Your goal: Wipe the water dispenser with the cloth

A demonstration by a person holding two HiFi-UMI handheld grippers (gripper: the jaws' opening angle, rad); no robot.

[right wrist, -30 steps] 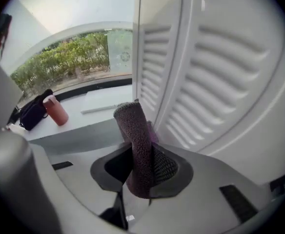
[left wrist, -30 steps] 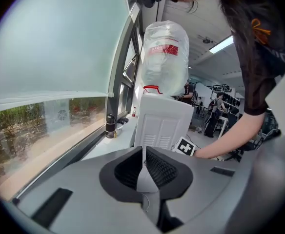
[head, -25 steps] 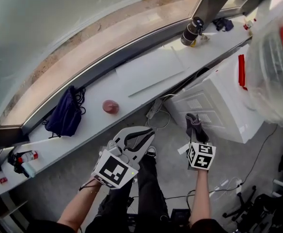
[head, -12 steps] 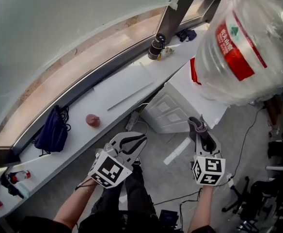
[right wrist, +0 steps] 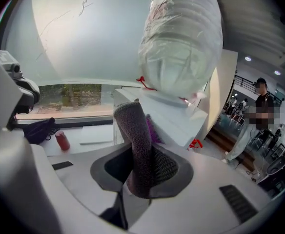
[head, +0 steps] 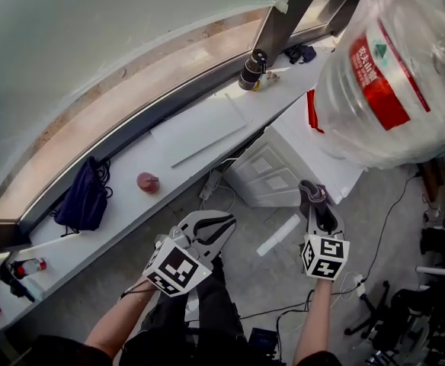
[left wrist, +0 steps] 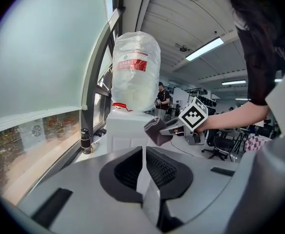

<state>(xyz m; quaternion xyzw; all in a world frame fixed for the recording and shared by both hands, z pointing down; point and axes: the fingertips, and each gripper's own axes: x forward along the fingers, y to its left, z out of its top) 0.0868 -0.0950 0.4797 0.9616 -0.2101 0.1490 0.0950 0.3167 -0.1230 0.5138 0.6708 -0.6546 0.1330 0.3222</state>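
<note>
Left gripper (head: 221, 224): jaws together, nothing between them, held low over grey floor (head: 272, 277). Right gripper (head: 318, 218): jaws clamped on dark grey cloth (right wrist: 136, 140), with cloth end sticking up past jaw tips. Cloth near front of water dispenser (head: 302, 155), seemingly apart from it. Dispenser: white body on floor beside window ledge (head: 108, 216), big clear bottle (head: 394, 67) with red label on top. Farther, on ledge: small red object (head: 147, 181), dark blue bag (head: 81, 197), black cylinder (head: 253, 69) by window post.
</note>
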